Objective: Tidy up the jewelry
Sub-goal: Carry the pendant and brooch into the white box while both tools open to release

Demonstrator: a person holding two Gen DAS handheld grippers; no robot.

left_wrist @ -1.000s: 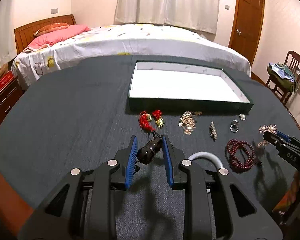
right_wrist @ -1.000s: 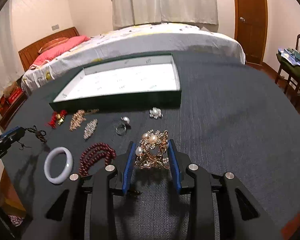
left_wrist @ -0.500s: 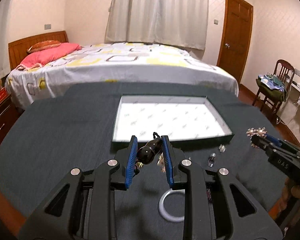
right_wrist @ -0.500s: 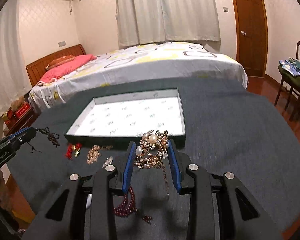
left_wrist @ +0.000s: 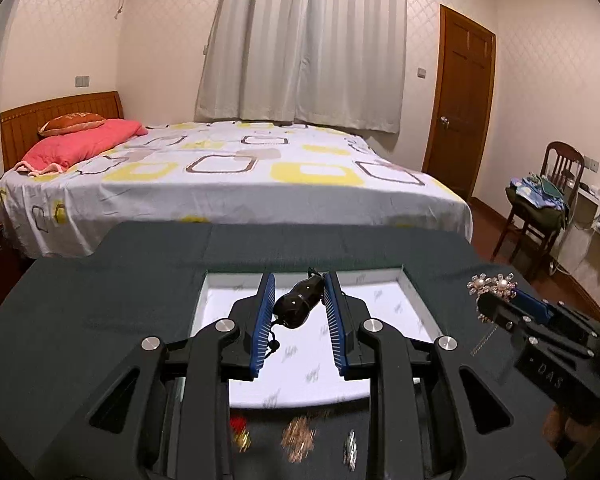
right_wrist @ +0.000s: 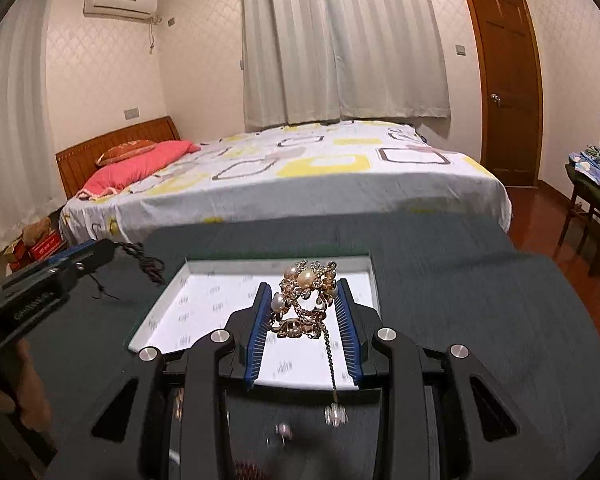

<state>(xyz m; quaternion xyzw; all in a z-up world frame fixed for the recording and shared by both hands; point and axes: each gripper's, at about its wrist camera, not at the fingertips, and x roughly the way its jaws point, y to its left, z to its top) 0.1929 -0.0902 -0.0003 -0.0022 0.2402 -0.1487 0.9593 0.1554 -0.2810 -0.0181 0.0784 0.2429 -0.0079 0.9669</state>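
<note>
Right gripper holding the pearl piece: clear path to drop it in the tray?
Probably yes. The right gripper is shut on the gold pearl brooch above the white-lined tray, whose floor looks bare. The left gripper, with its black pendant, hangs beside it, not across. The dangling chain might catch the near rim.

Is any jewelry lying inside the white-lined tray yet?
No: the tray shows only its bare printed lining, while the pearl brooch is clamped above it in the right gripper.

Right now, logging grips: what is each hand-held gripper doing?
Left hand-held gripper: closed on glossy black bead pendant.
Right hand-held gripper: closed on gold pearl brooch.
</note>
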